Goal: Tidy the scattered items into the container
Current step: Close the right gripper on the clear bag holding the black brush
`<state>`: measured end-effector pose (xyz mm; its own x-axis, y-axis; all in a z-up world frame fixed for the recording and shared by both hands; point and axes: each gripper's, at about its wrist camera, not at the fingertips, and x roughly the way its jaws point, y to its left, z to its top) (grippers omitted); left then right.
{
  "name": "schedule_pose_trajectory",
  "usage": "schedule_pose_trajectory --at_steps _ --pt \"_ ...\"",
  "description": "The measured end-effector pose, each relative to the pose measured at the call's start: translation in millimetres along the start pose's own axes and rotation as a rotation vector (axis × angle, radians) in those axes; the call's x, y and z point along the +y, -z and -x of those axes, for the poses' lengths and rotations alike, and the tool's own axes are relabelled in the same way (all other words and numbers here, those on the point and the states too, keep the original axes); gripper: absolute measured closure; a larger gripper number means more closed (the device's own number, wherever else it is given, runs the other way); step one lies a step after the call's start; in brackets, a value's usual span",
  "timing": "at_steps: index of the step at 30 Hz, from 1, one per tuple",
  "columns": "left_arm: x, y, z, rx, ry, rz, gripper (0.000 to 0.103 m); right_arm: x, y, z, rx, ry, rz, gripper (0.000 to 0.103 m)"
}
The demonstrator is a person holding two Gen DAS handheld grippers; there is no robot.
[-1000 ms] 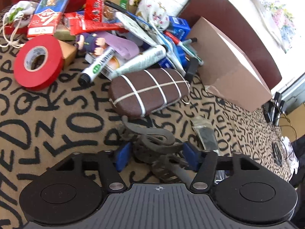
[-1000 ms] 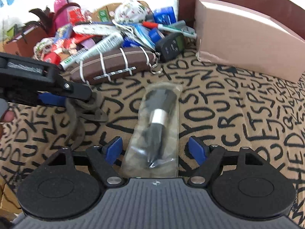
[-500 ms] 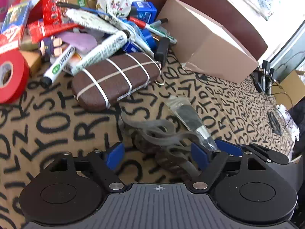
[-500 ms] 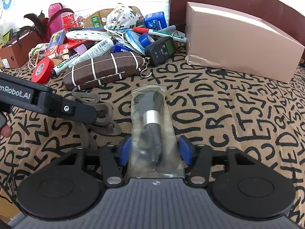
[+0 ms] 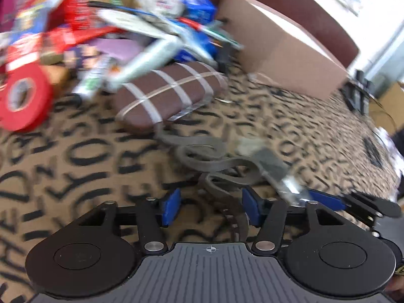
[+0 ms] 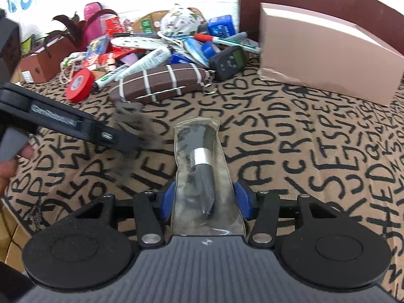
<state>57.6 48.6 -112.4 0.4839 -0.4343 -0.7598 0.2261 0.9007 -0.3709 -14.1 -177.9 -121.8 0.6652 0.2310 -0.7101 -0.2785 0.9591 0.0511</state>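
My right gripper is shut on a clear plastic pouch with a black brush inside, held over the lettered tablecloth. My left gripper has its blue pads apart; a tangled grey strap lies between and ahead of them and touches the right pad, and the view is blurred. The strap shows blurred in the right wrist view, beside the left gripper's body. The pink box stands at the back right; it also shows in the left wrist view.
A pile of items lies at the back left: a brown striped case, red tape roll, marker, black meter, blue boxes, floral pouch. A brown box with a plant stands far left.
My right gripper has closed on the pouch and lifted it. My left gripper has shifted quickly, blurring its view, and the strap has moved with it.
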Motion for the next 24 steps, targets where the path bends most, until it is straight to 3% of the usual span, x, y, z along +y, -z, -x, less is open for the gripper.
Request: schedule_pose_trajectory --at_steps 1,3,9,10,12,13,16,18,19,24 --pt "2 0 2 -0.001 -0.002 0.018 0.026 -1 0 -1 0.002 0.006 -0.004 0.046" --pt "-1 -1 3 -0.002 -0.014 0.02 0.021 -2 0 -2 0.002 0.008 -0.008 0.046" --pt "-25 1 -11 0.006 0.025 -0.045 0.02 1 0 -4 0.0 0.013 -0.004 0.045" --pt "-28 1 -13 0.004 0.016 -0.061 0.029 0 0 -4 0.001 0.012 -0.005 0.046" --pt "-29 1 -13 0.001 -0.029 -0.09 0.057 -1 -1 -3 0.005 0.011 -0.001 0.046" --pt "-25 1 -12 0.004 -0.024 -0.077 0.065 -1 -2 -3 0.007 0.011 0.001 0.046" --pt "-11 1 -7 0.017 0.009 -0.012 0.072 1 -6 -6 0.014 0.011 0.013 0.045" --pt "-9 2 -7 0.012 0.012 -0.007 0.067 2 -8 -9 0.014 0.006 0.022 0.045" --pt "-10 2 -8 0.012 0.018 -0.012 0.052 3 -10 -11 0.015 0.003 0.024 0.044" --pt "-25 -2 -18 -0.015 0.016 -0.054 0.03 7 -15 -20 0.017 0.012 0.036 0.04"
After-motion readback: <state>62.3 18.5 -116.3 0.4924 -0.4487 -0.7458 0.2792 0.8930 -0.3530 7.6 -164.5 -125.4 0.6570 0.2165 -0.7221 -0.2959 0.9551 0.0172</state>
